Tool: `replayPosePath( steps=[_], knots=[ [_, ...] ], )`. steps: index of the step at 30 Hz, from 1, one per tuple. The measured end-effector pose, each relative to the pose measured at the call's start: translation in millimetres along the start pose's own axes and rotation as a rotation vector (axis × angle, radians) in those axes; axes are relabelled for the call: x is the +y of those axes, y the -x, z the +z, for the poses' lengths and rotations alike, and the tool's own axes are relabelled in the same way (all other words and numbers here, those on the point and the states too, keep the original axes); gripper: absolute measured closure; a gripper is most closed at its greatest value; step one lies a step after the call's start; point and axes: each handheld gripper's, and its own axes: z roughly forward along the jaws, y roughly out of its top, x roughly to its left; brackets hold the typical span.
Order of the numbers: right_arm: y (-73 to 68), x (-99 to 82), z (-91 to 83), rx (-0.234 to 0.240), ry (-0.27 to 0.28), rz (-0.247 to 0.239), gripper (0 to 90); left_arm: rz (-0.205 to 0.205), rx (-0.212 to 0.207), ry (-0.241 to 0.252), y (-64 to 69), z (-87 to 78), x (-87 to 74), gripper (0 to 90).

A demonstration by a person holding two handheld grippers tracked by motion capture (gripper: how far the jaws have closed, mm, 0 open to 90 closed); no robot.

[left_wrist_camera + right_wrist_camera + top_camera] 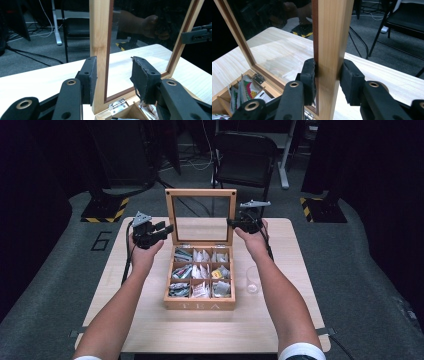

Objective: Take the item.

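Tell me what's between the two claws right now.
The upright glass lid of the wooden tea box stands between them in the high view: the left claw straddles its left frame post, the right claw clamps its right post.

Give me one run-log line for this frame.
scene: tea box on table, lid upright | left hand-held gripper: straddles lid's side rail, far pad clear | right hand-held gripper: pads on opposite rail
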Motion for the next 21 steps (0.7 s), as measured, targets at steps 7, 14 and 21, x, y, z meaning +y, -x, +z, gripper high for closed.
replayPosePath(
  steps=[7, 14, 21],
  knots=[
    [1.2, 2.0, 4.3, -0.013, -0.008, 0.024, 65.4, -0.002, -0.006, 0.009, 1.4, -0.9, -0.1, 55.7],
    [3.3, 2.1, 8.4, -0.017, -0.003, 0.045, 65.2, -0.009, -0.005, 0.006, 0.7, -1.2, -2.6, 55.6],
    [4.3, 3.4, 10.4, -0.022, -0.013, 0.033, 64.4, -0.005, -0.005, 0.012, 0.7, -1.7, -2.0, 55.4]
  ],
)
